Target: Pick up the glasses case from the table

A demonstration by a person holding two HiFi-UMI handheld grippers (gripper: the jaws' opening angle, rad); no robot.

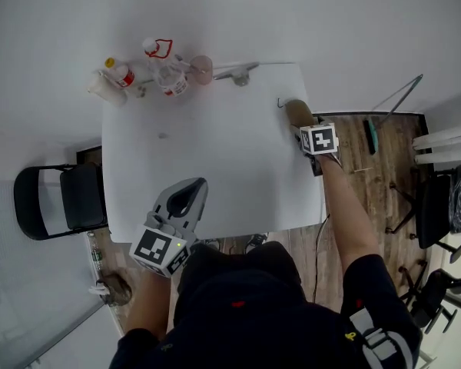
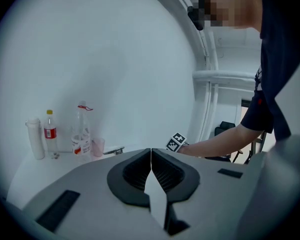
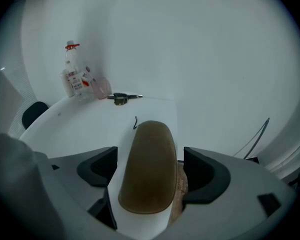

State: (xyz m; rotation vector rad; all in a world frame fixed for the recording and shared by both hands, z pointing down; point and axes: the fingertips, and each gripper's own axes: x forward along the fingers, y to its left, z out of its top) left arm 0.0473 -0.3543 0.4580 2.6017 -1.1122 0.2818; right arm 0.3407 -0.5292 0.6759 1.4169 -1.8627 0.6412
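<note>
White table (image 1: 215,152) fills most of the head view, with a black chair (image 1: 58,198) on the floor beyond the left gripper's outer side. The left gripper (image 2: 151,154) hangs over the table's near edge. Its jaws are pressed together with nothing between them.

The right gripper (image 3: 150,171) is at the table's right edge with its jaws spread wide. The brown glasses case (image 3: 147,166) lies lengthwise between them, its rounded far end pointing away from the gripper. A strip of bare table shows between the case and the left jaw, and neither jaw clearly presses on it. A small dark hook-shaped thread (image 3: 135,122) lies just past the case's far end.

Far ahead of both grippers, along the table's back edge, stand a clear bottle (image 1: 169,75) with a red cap ring, a yellow-capped bottle (image 1: 121,74) and a white tube (image 1: 104,87). Both bottles wear red-and-white labels whose print is too small to read. A pink cup (image 1: 202,69) and a metal clamp (image 1: 238,73) sit beside them.
</note>
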